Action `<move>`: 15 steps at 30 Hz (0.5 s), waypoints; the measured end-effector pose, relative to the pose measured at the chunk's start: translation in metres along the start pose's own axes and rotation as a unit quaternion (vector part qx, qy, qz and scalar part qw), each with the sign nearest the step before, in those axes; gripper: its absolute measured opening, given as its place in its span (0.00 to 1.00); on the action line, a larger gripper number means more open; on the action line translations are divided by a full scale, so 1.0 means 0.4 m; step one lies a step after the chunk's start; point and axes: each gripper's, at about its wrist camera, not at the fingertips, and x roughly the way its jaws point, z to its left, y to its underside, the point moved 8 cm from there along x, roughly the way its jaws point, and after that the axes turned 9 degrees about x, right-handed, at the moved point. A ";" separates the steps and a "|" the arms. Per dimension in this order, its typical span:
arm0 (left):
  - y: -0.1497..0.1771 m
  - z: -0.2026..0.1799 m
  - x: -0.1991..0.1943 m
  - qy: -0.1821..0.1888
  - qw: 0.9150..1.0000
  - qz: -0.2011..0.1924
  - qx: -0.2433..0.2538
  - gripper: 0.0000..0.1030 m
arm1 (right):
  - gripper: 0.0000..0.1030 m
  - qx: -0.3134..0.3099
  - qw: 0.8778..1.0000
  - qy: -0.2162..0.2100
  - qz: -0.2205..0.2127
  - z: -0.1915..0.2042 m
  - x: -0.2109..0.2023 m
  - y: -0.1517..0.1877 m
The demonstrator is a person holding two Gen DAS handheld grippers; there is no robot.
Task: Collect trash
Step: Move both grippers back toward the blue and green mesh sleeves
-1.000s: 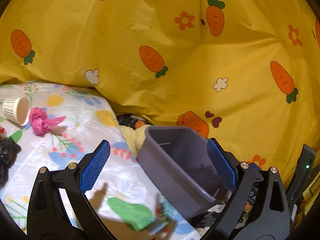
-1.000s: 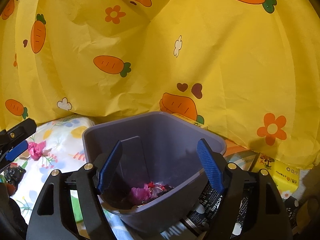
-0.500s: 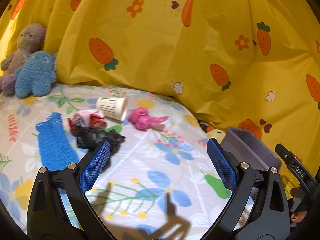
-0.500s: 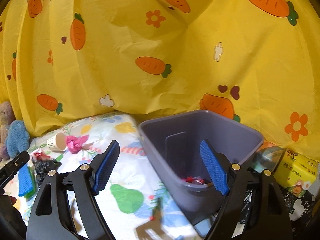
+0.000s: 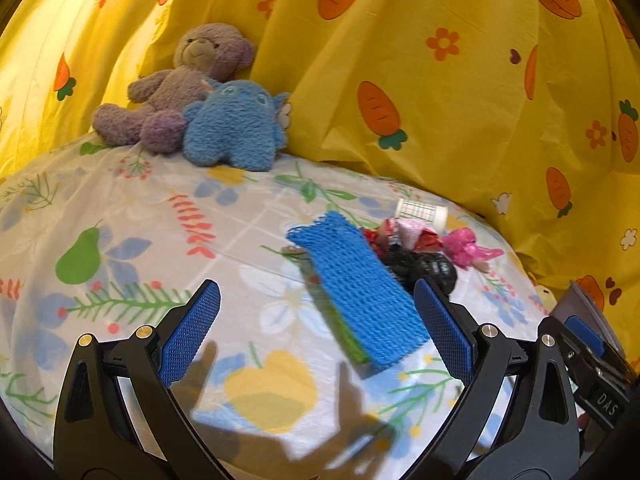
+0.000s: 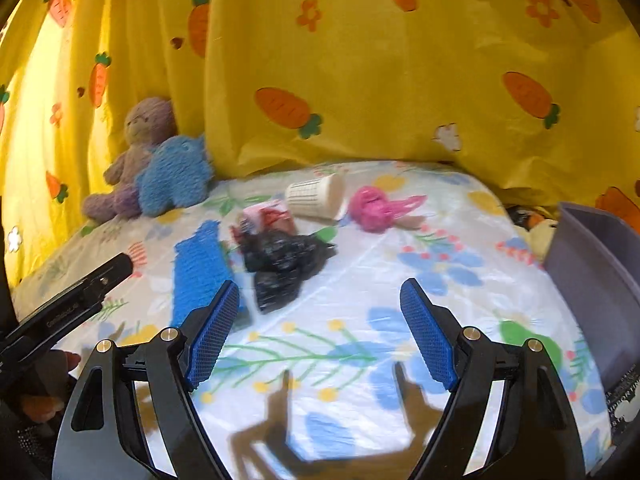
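Both wrist views angle down over bed [image 5: 120,216], near; share trash pile [image 5: 416,256] [image 6: 280,256], curtain [image 6: 360,60].

Yellow curtain [image 5: 460,92] fills whole backdrop — printed with orange carrots, small flowers, hearts; hangs in broad folds, creased. Brighter light through cloth at far left, rest evenly warm. Below it bed [image 5: 132,240] under white floral sheet: blue blossoms, green pear, red sprigs, yellow patches. Sheet glossy, faintly wrinkled, rounded at edge near curtain. Two plush toys at curtain foot, touching — purple bear [image 5: 180,84] leaning back, blue plush [image 5: 236,128] in front. Hard dark shadows fall on sheet at near edge.
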 end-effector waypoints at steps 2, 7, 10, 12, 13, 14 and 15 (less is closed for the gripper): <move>0.004 0.045 0.002 -0.014 1.000 0.004 -0.011 0.93 | 0.78 -0.021 0.999 -0.019 0.016 0.066 0.026 0.022; 0.006 0.122 -0.005 -0.034 0.999 0.002 -0.027 0.93 | 0.78 -0.050 0.995 -0.050 0.070 0.169 0.106 0.065; 0.008 0.140 -0.003 -0.036 0.999 0.004 -0.031 0.93 | 0.75 -0.051 0.992 -0.057 0.097 0.192 0.149 0.079; 0.011 0.148 0.001 -0.035 0.999 0.007 -0.034 0.93 | 0.73 -0.056 0.991 -0.056 0.106 0.205 0.170 0.086; 0.013 0.151 0.004 -0.034 0.999 0.008 -0.034 0.93 | 0.72 -0.059 0.990 -0.057 0.112 0.212 0.180 0.090; 0.014 0.154 0.007 -0.033 0.999 0.010 -0.035 0.93 | 0.71 -0.060 0.990 -0.055 0.118 0.216 0.192 0.095; 0.016 0.155 0.009 -0.032 0.999 0.011 -0.035 0.93 | 0.69 -0.062 0.989 -0.052 0.122 0.219 0.201 0.099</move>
